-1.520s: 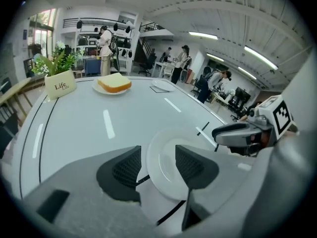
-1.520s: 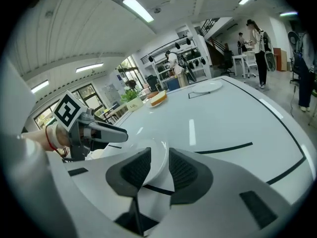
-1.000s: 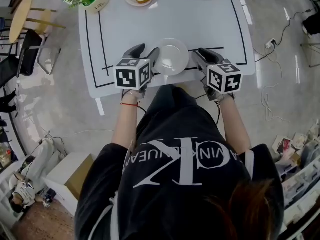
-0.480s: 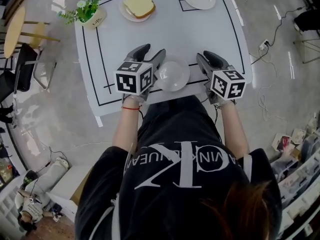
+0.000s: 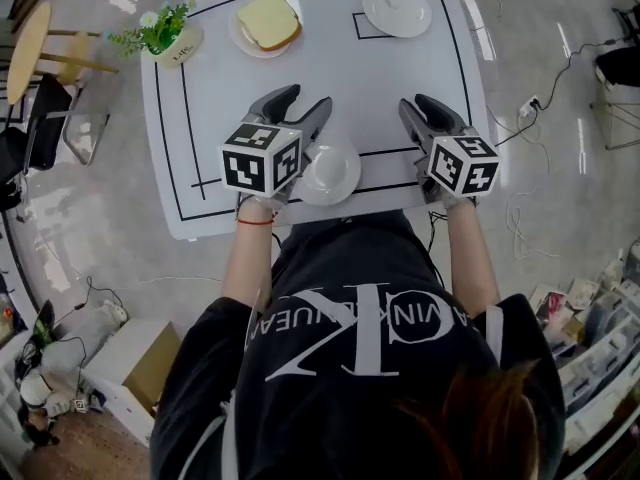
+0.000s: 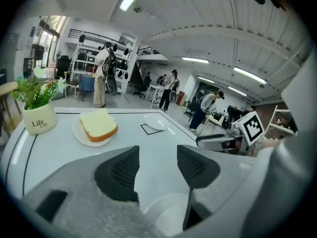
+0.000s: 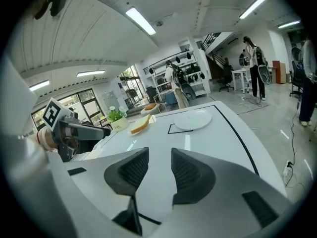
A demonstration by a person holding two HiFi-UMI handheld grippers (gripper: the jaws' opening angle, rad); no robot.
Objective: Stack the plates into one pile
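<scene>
Both forearms are held forward from the body, and each gripper is pointed away over the near edge of the white table with black outline markings [image 5: 400, 78], tilted somewhat downward. A red cord [image 5: 255, 221] is worn on the left wrist.

The jaws of the left gripper [image 5: 298, 108] [image 6: 157, 155] are seen apart and opening, with nothing pressed between the pads. The small round white plate [image 5: 328, 171] [image 6: 168, 217] lies on the table just beside and partly under that gripper's inner jaw. The jaws of the right gripper [image 5: 427, 110] [image 7: 159, 167] are likewise apart and opening, over bare table.

Well apart at the far side are set a white plate carrying a slice of bread [image 5: 262, 23] [image 6: 97, 128] and an empty white plate [image 5: 397, 9] [image 7: 193, 119].

"Life" is printed on the white pot of the green plant [image 5: 165, 33] [image 6: 39, 124]. On the black shirt [image 5: 360, 368], a large white monogram and lettering are seen (upside down, only partly readable).
</scene>
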